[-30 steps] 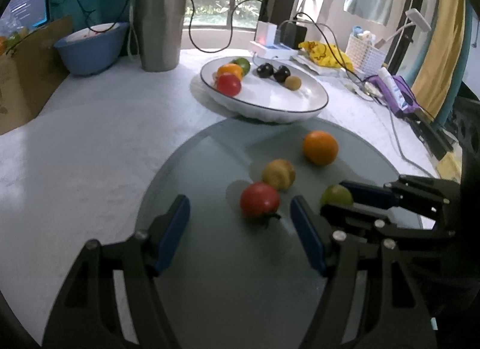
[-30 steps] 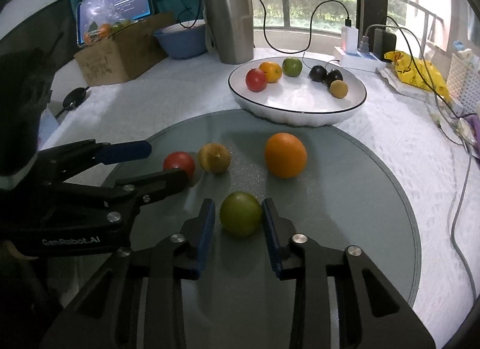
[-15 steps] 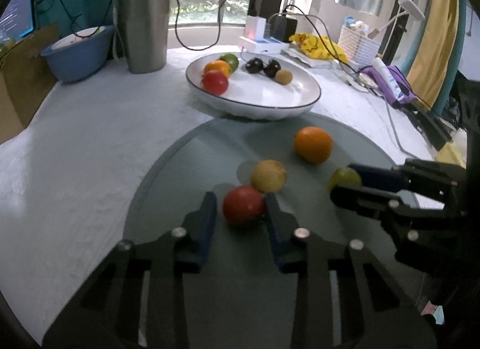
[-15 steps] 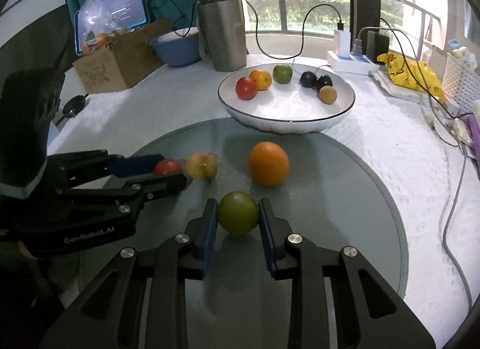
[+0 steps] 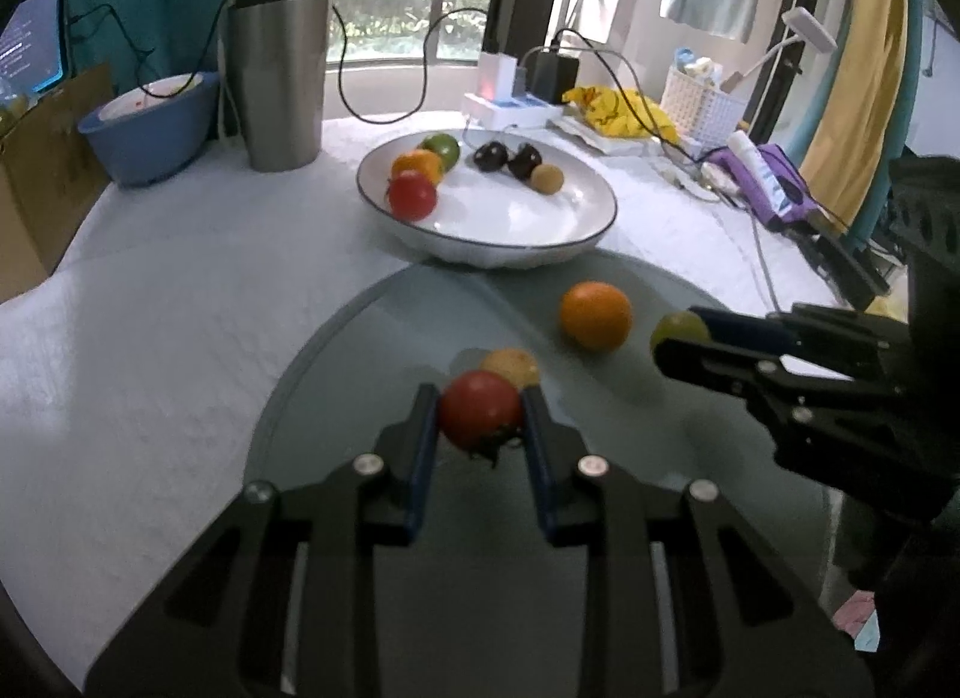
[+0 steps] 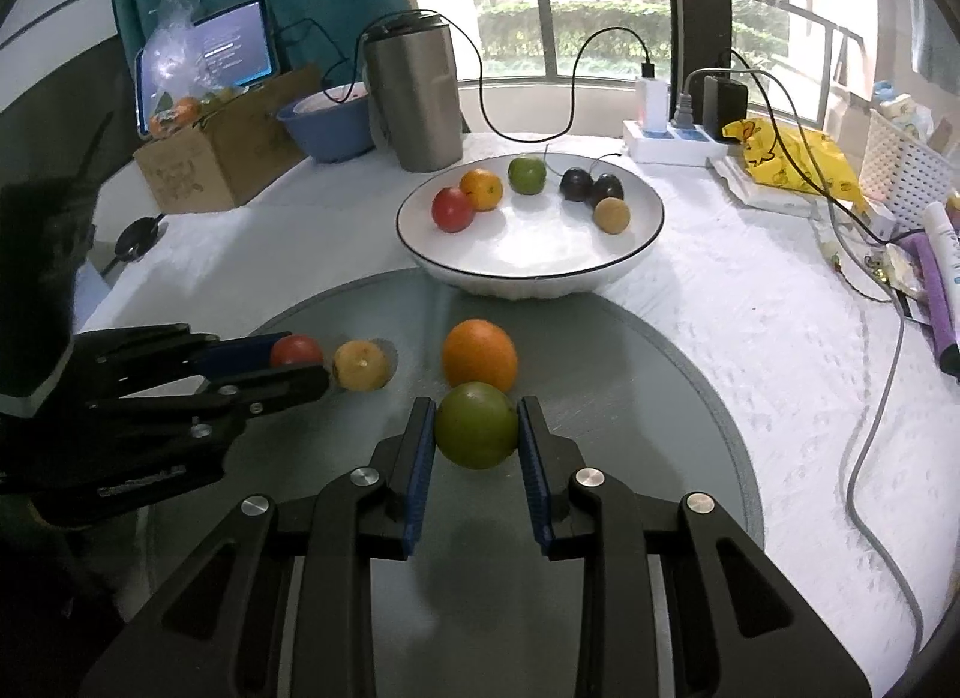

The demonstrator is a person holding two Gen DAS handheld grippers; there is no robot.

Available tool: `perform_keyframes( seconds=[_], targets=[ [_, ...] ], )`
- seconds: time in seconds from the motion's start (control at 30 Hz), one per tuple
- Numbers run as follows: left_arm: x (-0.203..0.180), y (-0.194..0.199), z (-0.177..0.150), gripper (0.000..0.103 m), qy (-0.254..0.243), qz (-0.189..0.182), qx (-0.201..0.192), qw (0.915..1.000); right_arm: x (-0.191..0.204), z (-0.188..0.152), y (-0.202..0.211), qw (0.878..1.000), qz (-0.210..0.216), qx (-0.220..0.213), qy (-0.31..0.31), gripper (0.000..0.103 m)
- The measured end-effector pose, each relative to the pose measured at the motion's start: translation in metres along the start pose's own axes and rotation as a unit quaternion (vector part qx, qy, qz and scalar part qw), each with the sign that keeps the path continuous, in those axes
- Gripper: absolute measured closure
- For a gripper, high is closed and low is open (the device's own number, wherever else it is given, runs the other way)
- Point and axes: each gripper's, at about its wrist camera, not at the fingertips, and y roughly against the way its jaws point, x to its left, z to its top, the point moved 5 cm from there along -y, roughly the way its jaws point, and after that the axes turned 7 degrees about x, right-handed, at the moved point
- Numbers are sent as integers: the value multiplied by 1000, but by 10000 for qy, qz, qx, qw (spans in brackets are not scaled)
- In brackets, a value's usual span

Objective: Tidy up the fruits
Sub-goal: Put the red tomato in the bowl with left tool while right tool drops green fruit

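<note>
Together on a round glass mat [image 6: 690, 398] atop a white-clothed table [image 6: 750, 302]: left gripper [image 5: 480, 416] with blue-padded jaws clamped on a red tomato [image 5: 479, 410], right gripper [image 6: 477, 428] with jaws clamped on a green fruit [image 6: 476, 425]. Between and behind them, loose on the mat, a yellow fruit [image 6: 361, 365] and an orange [image 6: 479, 354]. Farther back, a white bowl [image 6: 528, 272] holding six more fruits.
</note>
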Motion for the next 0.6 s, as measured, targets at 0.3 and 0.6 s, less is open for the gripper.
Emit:
perform_keyframes(
  seconds=[0.3, 0.6],
  targets=[
    [1, 4, 17, 75, -3, -13, -141, 9999, -11, 13, 4, 9999, -58, -115, -30, 74],
    [0, -1, 33, 75, -42, -5, -197, 9998, -20, 23, 3, 9999, -38, -143, -77, 74]
  ],
)
